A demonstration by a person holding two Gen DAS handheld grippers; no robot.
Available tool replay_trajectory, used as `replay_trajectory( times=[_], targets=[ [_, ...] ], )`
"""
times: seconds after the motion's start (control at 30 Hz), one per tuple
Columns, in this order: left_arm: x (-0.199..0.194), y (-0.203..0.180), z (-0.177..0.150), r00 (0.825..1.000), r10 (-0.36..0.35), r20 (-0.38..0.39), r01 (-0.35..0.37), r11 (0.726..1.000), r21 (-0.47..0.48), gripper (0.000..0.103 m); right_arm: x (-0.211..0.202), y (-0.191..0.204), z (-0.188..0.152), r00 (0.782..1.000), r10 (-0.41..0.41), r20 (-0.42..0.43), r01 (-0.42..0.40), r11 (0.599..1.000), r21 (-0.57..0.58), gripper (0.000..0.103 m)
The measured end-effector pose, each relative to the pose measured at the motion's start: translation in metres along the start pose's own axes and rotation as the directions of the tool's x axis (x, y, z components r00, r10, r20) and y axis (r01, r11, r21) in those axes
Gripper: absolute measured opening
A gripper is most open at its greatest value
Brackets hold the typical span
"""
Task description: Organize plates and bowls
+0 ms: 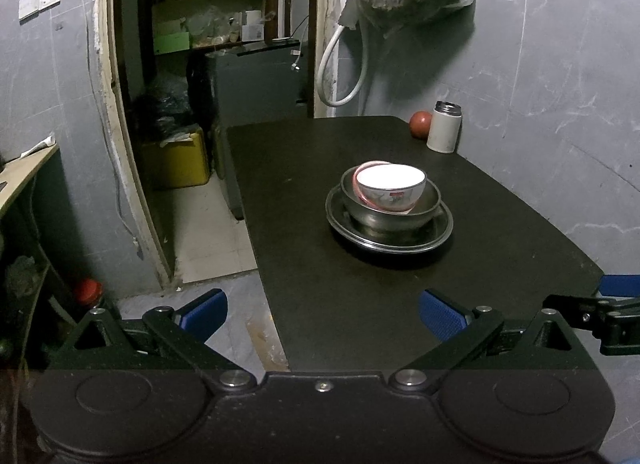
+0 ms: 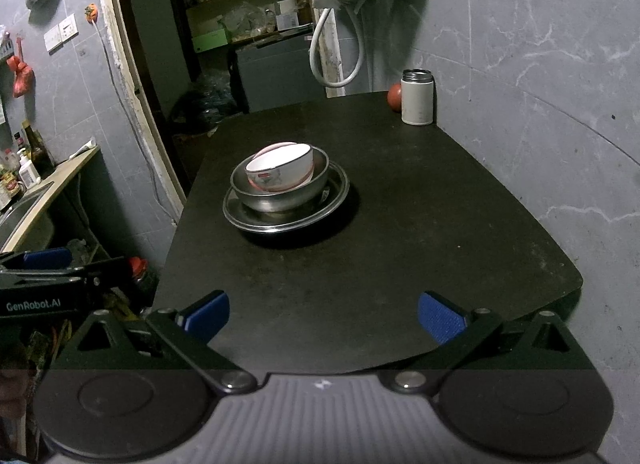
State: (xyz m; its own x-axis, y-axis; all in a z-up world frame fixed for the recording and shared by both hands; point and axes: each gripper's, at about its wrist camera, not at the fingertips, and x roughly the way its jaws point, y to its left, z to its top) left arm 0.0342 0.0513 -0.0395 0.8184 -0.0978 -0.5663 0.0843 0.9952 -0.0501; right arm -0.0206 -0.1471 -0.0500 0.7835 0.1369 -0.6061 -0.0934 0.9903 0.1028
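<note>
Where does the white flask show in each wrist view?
Left wrist: white flask upper right, at the table's far corner beside a red fruit.
Right wrist: flask upper right of centre, same corner.
Shared landmark: the stacked bowls mid-table.

Both the left gripper [image 1: 323, 314] and right gripper [image 2: 323, 314] have black linkage arms with silver pivot screws, textured blue finger pads [image 1: 442, 314], and white "GenRobot.AI" lettering [image 2: 33, 306].

We read a cramped home kitchen: sink counter with bottles [image 2: 24, 167], pantry shelves [image 1: 208, 19], black table [image 1: 400, 296].
</note>
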Motion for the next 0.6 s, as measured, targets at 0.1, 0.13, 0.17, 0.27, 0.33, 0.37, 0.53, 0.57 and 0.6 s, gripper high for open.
replay_trajectory(
  times=[0.1,0.13,0.17,0.27,0.33,0.37,0.53,0.57,0.6],
  targets=[
    [0.001,0.000,0.002,1.000,-0.002,0.000,0.002,1.000,0.004,0.102,0.002,0.001,0.000,1.000,-0.003,-0.001,0.003,1.000,0.001,0.103],
    [0.002,0.000,0.002,1.000,-0.003,0.000,0.003,1.000,0.004,0.102,0.002,0.001,0.000,1.000,-0.004,-0.002,0.004,1.000,0.001,0.103],
    [0.003,0.000,0.002,1.000,-0.006,-0.002,0.006,1.000,0.006,0.102,0.003,0.001,0.001,1.000,-0.005,-0.003,0.005,1.000,0.001,0.103],
    [0.007,0.000,0.005,1.000,-0.008,-0.007,0.008,1.000,0.008,0.102,0.004,0.001,0.003,1.000,-0.005,-0.007,0.005,1.000,0.000,0.103],
    [0.008,0.001,0.005,1.000,-0.007,-0.010,0.007,1.000,0.010,0.102,0.005,0.001,0.004,1.000,-0.005,-0.009,0.005,1.000,0.000,0.103],
    [0.010,0.001,0.006,1.000,-0.006,-0.012,0.006,1.000,0.010,0.102,0.006,0.001,0.005,1.000,-0.004,-0.010,0.004,1.000,-0.001,0.103],
    [0.015,0.002,0.008,1.000,-0.005,-0.019,0.005,1.000,0.006,0.102,0.011,0.002,0.008,1.000,0.000,-0.017,0.000,1.000,-0.005,0.103],
    [0.017,0.002,0.009,1.000,-0.004,-0.021,0.004,1.000,0.006,0.102,0.012,0.002,0.009,1.000,0.001,-0.020,-0.001,1.000,-0.006,0.103],
    [0.018,0.002,0.009,1.000,-0.002,-0.025,0.002,1.000,0.006,0.102,0.014,0.002,0.010,1.000,0.003,-0.023,-0.003,1.000,-0.007,0.103]
  ],
)
